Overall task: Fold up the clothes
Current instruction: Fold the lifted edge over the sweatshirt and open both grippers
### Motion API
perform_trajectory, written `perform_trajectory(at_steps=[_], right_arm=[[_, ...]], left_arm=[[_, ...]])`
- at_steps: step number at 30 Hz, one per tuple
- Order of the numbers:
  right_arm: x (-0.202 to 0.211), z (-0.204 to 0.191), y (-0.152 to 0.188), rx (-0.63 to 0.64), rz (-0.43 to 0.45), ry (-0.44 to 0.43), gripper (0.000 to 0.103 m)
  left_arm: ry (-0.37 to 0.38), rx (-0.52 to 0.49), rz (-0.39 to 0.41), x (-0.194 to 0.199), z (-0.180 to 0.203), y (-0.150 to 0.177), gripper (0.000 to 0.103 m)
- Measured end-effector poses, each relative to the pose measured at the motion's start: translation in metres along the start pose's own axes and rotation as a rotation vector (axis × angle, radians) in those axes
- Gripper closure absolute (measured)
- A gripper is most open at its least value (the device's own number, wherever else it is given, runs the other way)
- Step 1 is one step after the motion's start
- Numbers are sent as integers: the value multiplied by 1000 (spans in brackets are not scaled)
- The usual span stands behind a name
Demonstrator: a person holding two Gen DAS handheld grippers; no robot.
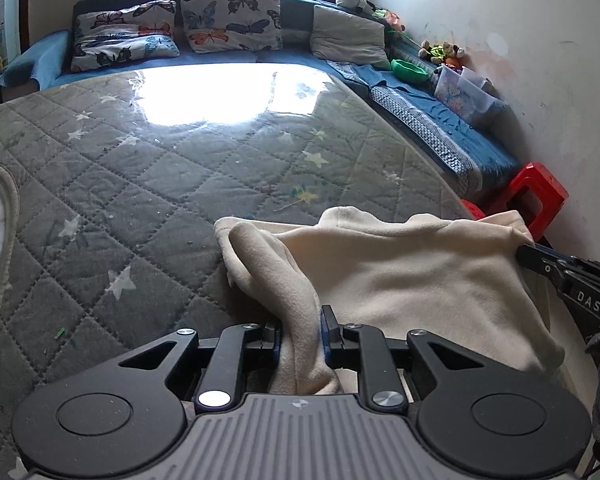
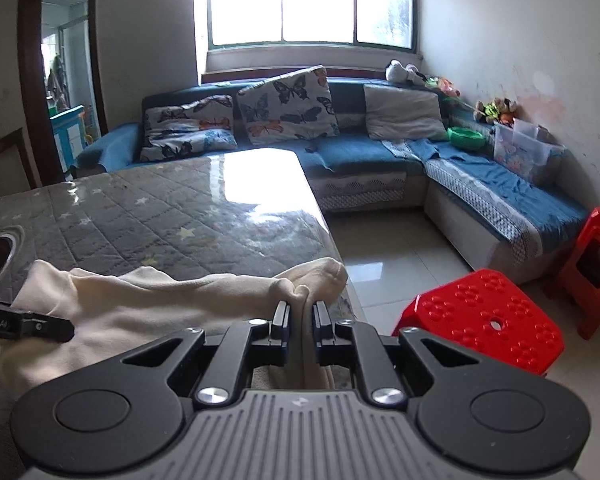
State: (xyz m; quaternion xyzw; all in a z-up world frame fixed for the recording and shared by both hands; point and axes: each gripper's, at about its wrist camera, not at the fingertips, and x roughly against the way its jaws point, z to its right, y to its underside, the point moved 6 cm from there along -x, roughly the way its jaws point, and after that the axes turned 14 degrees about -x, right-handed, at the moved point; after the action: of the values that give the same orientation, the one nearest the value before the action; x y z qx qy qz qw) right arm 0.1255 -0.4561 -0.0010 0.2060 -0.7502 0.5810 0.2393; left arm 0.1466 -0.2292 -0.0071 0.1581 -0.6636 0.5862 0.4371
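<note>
In the left wrist view, the left tool (image 1: pixel 300 330) is pinching a bunched fold of the cream garment (image 1: pixel 400 280), its 2 fingers closing on the cloth from either side. The garment is lying on the near part of the quilted worktop (image 1: pixel 160 168), partly raised, with its far edge standing up in a soft ridge. The right tool (image 1: pixel 540 258) is reaching in at the garment's right side and touching its edge there. Beyond the garment, the worktop is stretching toward a blue sofa (image 1: pixel 440 112) with butterfly cushions (image 1: pixel 232 16). In the right wrist view, the right tool (image 2: pixel 301 314) is gripping the garment (image 2: pixel 160 300) at a bundled corner, its fingers pressed onto the fabric, right at the worktop's (image 2: pixel 180 208) near right corner. The left tool (image 2: pixel 32 326) is showing at the garment's left side. A red stool (image 2: pixel 484 316) is standing on the floor just right of the garment, off the worktop. Judging from this, both tools are carrying 1 edge of the garment through a fold, though which fold is not clear. To do it well, the 2 tools should be travelling level and together, keeping the held edge taut, and laying it down square on the worktop, away from its right edge.
</note>
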Motion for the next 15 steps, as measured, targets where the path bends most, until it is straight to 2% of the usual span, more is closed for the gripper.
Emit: perform_trajectory(at_steps=[6,7,11,12,13,15], right_arm=[[4,6,3,1,-1,27,88],[7,5,5,2,-2,20,88],[17,-1,16,5,-7,-18,87],[20,-3,18,6,-9,-27,86],[23,-5,21,7,-10,-37,80],[28,-8,26,9,-13,-56,73]], left_arm=[[-37,-6,-1,3,-5,-1,65],[-46,-8,-1,4,-6,-1,60],[-78,-28,5,7,-8,2,54],[-86,-33,7,8,-8,3,50],[-94,-36,10,10,-9,4,46],[-107,-41,14,12,-10,6,45]])
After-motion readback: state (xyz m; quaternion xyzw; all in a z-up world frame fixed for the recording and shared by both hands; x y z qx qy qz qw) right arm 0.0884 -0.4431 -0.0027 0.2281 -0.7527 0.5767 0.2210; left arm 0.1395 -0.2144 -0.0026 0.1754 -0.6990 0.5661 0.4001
